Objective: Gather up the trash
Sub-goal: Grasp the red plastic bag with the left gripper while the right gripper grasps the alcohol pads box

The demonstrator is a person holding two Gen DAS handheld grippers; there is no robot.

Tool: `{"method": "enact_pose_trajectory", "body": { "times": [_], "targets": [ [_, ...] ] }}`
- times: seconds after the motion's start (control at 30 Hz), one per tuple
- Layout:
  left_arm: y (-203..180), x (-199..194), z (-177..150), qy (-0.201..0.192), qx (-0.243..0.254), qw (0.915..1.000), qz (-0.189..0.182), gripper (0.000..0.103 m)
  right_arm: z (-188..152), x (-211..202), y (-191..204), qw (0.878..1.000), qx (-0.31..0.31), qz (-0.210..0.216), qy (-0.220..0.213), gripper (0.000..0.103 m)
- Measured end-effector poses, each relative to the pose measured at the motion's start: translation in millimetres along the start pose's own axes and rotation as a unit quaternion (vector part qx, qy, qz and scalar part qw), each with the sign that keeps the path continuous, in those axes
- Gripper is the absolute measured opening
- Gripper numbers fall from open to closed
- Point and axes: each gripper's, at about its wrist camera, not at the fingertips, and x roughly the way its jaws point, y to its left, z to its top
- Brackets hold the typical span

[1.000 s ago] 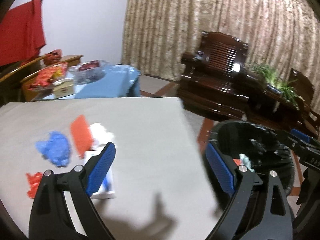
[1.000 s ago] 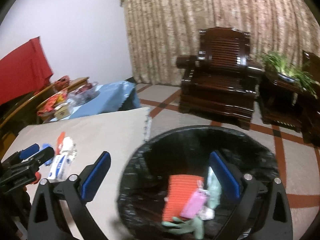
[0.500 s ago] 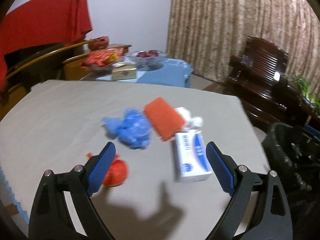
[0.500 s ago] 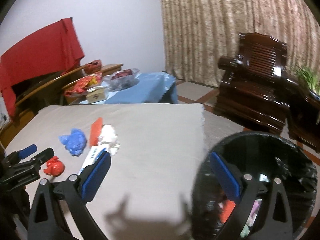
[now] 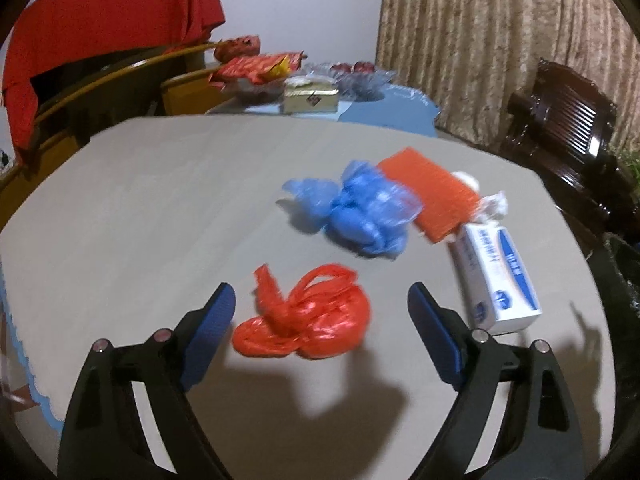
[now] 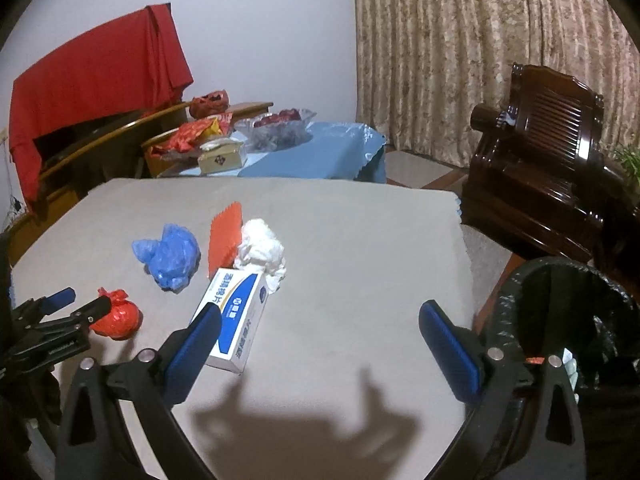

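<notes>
On the grey table lie a red knotted plastic bag (image 5: 304,320), a crumpled blue plastic bag (image 5: 360,210), an orange ridged pad (image 5: 430,192), a white tissue wad (image 6: 262,250) and a white-and-blue box (image 5: 498,280). My left gripper (image 5: 322,326) is open, its jaws on either side of the red bag, just above the table. My right gripper (image 6: 320,346) is open and empty above the table, the box (image 6: 236,314) by its left jaw. A black-lined trash bin (image 6: 568,320) stands at the table's right edge.
Behind the table is a blue-clothed side table (image 6: 316,156) with a gold box, snacks and a glass bowl. A red cloth (image 6: 96,80) hangs over wooden furniture at the left. A dark wooden armchair (image 6: 540,152) stands to the right before a curtain.
Both grippers have swung left from the bin towards the trash on the table. The left gripper has closed in on the red bag, which now lies between its open jaws.
</notes>
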Motion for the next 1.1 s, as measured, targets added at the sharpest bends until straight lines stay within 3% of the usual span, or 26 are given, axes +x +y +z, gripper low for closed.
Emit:
{"method": "enact_pose_trajectory", "body": {
  "times": [0.3, 0.53, 0.63, 1.1],
  "targets": [
    [6.2, 34.5, -9.2, 0.037, -0.007, 0.9993, -0.006, 0.083, -9.2, 17.9, 9.3, 1.0, -0.013, -0.003, 0.021, 0.097],
    [5.2, 46.8, -10.5, 0.056, -0.004, 0.998, -0.03, 0.051, -11.0, 25.7, 18.0, 0.999, -0.018, 0.0, 0.027, 0.097],
    [2.3, 46.0, -10.5, 0.054, 0.001, 0.9977, -0.042, 0.046, -12.0, 29.6, 25.5, 0.999, -0.021, 0.005, 0.031, 0.097],
    [28.6, 19.8, 4.6, 0.011, -0.007, 0.9997, -0.02, 0.044, -14.2, 56.1, 58.4, 0.998, -0.019, 0.022, 0.047, 0.097]
  ]
}}
